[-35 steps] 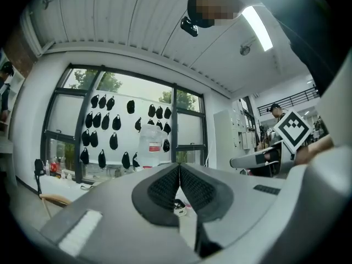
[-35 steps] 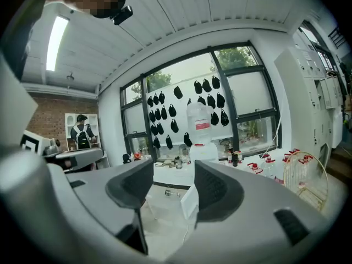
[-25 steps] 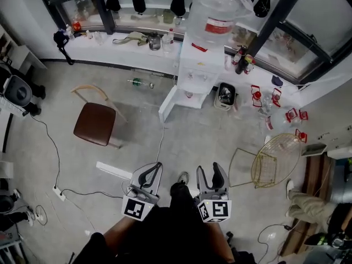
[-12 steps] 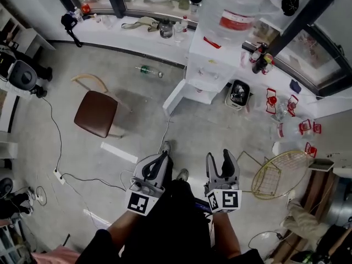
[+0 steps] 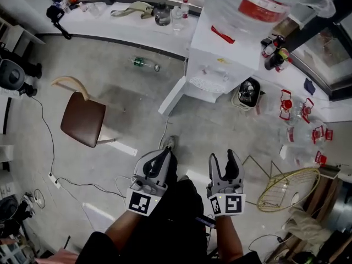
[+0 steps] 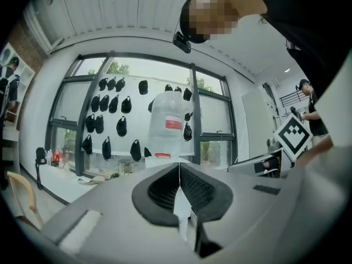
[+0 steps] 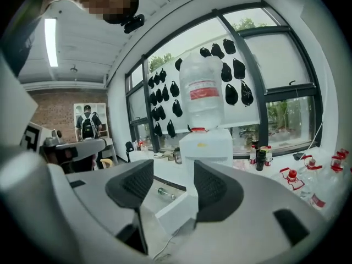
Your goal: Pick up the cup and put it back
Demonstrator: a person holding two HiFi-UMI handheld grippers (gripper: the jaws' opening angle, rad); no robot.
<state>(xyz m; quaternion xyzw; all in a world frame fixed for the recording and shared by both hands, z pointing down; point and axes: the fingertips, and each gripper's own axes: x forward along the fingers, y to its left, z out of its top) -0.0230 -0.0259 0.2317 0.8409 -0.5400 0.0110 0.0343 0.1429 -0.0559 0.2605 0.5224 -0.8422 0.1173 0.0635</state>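
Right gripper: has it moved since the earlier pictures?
Yes. The right gripper has moved forward, up the head view, and is now nearer to the dispenser.

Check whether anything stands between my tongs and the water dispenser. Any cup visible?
Nothing solid: bare floor lies between the left tongs, the right tongs and the water dispenser. Only a thin cable trails across it, and a white panel juts out beside its base. I can't make out a cup.
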